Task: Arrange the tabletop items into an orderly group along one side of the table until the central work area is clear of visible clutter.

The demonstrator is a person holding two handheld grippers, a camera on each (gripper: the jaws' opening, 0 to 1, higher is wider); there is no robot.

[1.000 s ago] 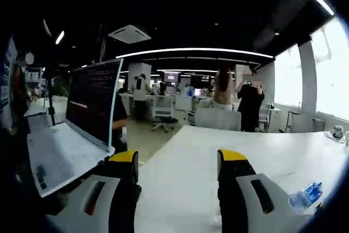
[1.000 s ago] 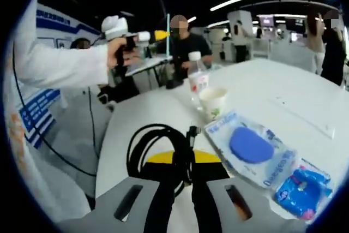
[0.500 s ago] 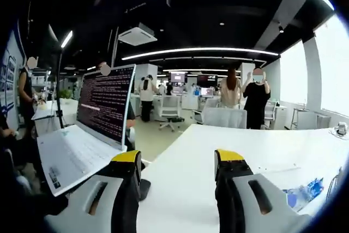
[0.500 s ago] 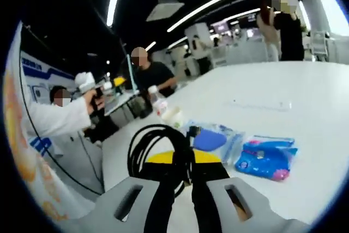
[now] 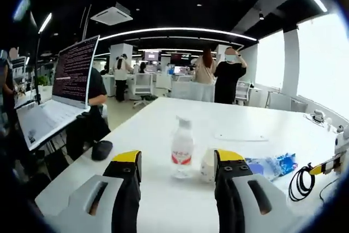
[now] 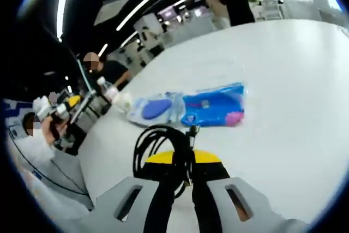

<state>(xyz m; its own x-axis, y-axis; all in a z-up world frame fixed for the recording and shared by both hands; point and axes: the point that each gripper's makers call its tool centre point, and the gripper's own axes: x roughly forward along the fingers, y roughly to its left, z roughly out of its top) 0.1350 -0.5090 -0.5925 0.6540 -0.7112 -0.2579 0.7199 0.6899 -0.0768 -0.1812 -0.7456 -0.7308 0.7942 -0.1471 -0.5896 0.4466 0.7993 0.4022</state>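
Bottle [image 5: 182,153] label red, unreadable; right gripper [image 6: 182,166] clamps black cable [image 6: 158,145].

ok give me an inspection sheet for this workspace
surface: white table, mostly bare toward its far end.
job's things: water bottle upright beside a paper cup; two blue packets lying side by side; a flat clear strip farther back.
clutter: dark mouse near the table's edge.
grippers: left hand-held gripper open, holding nothing; right hand-held gripper shut on the black cable.
cables: the coiled black cable, lifted in the right hand-held gripper.
surroundings: open laptop on a neighbouring desk, people standing in the office behind.
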